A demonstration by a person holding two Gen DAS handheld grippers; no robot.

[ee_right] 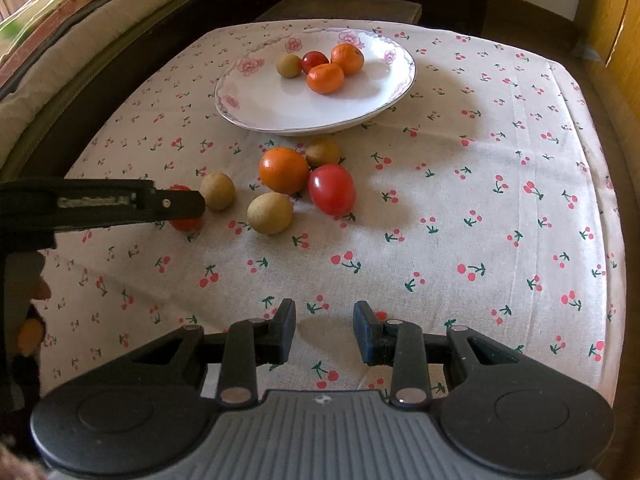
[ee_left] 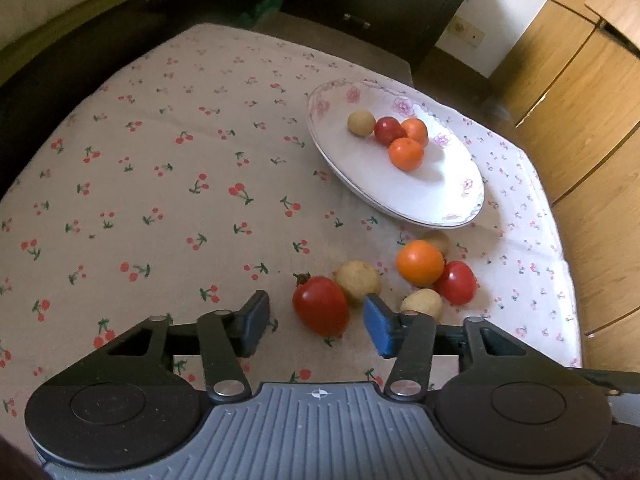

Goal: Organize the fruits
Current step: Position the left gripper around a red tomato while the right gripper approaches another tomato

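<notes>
My left gripper (ee_left: 316, 322) sits low over the desk (ee_left: 160, 200), jaws apart around a red tomato (ee_left: 320, 306) without pressing it. Right of it lie three tan fruits, an orange (ee_left: 420, 262) and another tomato (ee_left: 456, 282). Farther off, the plate (ee_left: 400, 196) holds four fruits. My right gripper (ee_right: 324, 330) hangs narrow and empty.

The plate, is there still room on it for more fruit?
Yes. On the plate the four fruits huddle at the far side; its near and left part is bare. The cloth right of the loose fruits is free too; below the plate it's crowded.
</notes>
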